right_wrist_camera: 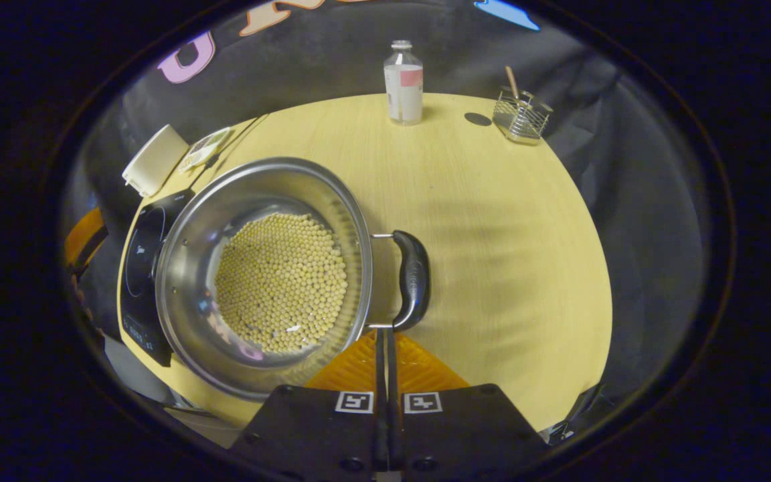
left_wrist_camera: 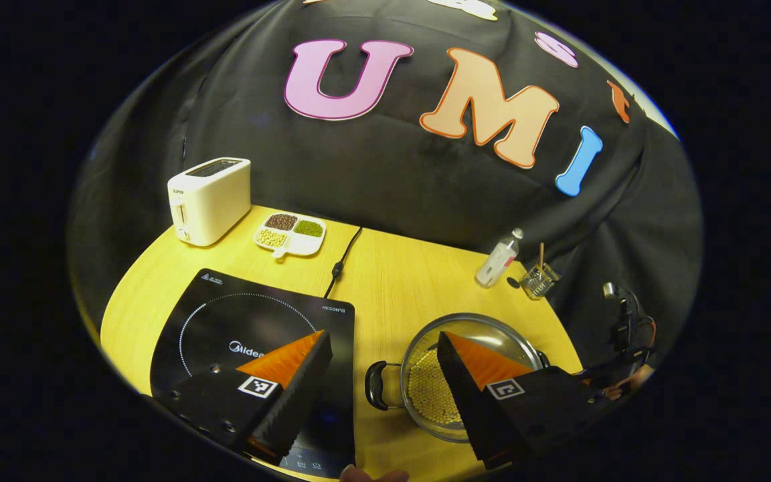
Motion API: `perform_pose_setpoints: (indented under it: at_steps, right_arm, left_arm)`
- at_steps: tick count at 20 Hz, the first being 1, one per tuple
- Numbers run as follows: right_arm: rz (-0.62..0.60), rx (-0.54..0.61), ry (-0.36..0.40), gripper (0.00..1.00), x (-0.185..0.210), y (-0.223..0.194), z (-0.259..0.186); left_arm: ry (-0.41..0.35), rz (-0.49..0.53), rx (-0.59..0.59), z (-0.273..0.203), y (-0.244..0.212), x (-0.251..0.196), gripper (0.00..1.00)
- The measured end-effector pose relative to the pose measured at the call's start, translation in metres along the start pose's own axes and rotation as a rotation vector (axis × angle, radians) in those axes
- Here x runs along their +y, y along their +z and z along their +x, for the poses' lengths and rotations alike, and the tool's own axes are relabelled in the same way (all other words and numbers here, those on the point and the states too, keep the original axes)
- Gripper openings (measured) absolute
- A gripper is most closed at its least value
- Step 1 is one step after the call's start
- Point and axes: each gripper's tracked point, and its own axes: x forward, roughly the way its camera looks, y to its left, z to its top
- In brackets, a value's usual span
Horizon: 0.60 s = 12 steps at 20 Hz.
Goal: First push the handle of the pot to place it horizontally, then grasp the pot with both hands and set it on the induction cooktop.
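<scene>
A steel pot holding yellow beans stands on the wooden table, just right of the black induction cooktop. My right gripper is shut with nothing between its fingers. Its tips touch or nearly touch the near end of the pot's black side handle. In the left gripper view the pot shows its other handle. My left gripper hangs open wide above the table. One of its fingers is over the cooktop and the other over the pot.
A cream toaster and a divided dish of beans stand at the back left. A clear bottle and a wire holder stand at the back right. The cooktop's cord runs across the table. Dark gear with cables sits at the right edge.
</scene>
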Motion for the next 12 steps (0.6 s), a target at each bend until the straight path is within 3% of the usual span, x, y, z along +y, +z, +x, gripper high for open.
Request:
perform_pose_setpoints:
  at_steps: [8,12]
  right_arm:
    - [0.013,-0.005,0.042,0.02,-0.003,0.009,0.001]
    - [0.023,-0.067,0.069,0.03,-0.002,0.022,-0.015]
  left_arm:
    - [0.050,-0.031,0.137,0.018,-0.043,-0.002,0.97]
    - [0.064,-0.022,0.207,0.026,-0.060,-0.007,0.97]
